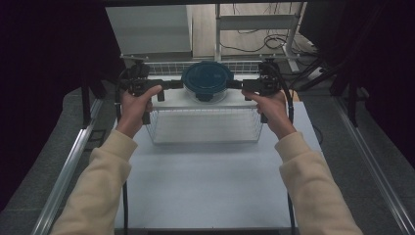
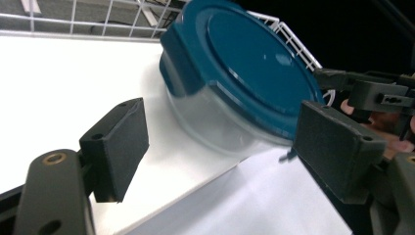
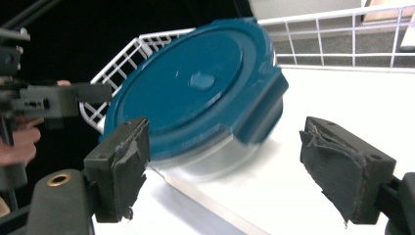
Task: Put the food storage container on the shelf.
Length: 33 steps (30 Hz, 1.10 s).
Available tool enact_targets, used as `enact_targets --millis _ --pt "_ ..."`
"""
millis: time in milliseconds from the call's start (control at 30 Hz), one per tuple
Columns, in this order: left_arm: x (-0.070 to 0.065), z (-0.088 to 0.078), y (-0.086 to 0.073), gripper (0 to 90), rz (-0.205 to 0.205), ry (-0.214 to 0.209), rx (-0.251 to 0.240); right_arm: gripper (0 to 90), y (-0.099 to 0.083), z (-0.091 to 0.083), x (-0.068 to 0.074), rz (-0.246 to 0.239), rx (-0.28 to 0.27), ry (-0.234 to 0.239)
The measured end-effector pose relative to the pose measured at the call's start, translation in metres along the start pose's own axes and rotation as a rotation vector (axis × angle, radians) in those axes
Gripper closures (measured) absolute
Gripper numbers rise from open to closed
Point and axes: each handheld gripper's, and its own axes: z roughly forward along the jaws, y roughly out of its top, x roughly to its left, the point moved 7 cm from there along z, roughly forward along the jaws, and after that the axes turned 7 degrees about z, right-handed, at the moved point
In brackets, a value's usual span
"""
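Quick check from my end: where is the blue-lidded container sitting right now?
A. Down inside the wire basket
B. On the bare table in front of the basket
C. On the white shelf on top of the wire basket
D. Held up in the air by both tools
C: the container rests on the white shelf atop the wire basket, with the left tool and right tool open beside it.

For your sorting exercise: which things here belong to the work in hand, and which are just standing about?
In the job:
- round container with blue lid, on the white shelf
- left gripper, jaws open beside it
- right gripper, jaws open beside it

Standing about:
- wire basket under the shelf
- table
- cables on the floor behind
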Motion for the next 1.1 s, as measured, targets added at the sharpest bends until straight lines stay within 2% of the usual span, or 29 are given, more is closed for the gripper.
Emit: enact_targets --millis 133,233,400,500,667,800,1000,1100 --pt "-0.001 -0.004 -0.007 21.5 0.022 -0.008 -0.012 20.0 -0.005 -0.008 -0.004 -0.029 -0.008 0.009" --pt "-0.003 -0.008 -0.014 22.9 0.046 0.006 -0.030 20.5 -0.009 -0.015 -0.007 -0.049 -0.010 0.016" --pt "-0.013 -0.017 -0.034 23.5 0.091 0.003 -0.036 23.0 -0.026 -0.030 -0.009 -0.084 -0.010 0.020" --pt "-0.020 -0.020 -0.052 23.7 0.121 0.014 -0.017 23.0 -0.039 -0.040 -0.009 -0.095 -0.017 0.027" --pt "-0.036 -0.027 -0.080 23.6 0.153 -0.007 0.006 23.0 -0.063 -0.056 -0.013 -0.128 -0.029 0.026" --pt "-0.042 -0.037 -0.101 23.5 0.196 0.001 0.015 23.0 -0.086 -0.069 -0.015 -0.161 -0.034 0.035" --pt "-0.044 -0.041 -0.146 23.2 0.225 -0.001 0.039 22.9 -0.130 -0.080 -0.024 -0.210 -0.040 0.045" --pt "-0.040 -0.038 -0.172 22.9 0.230 0.003 0.071 22.6 -0.155 -0.080 -0.034 -0.195 -0.024 0.045"
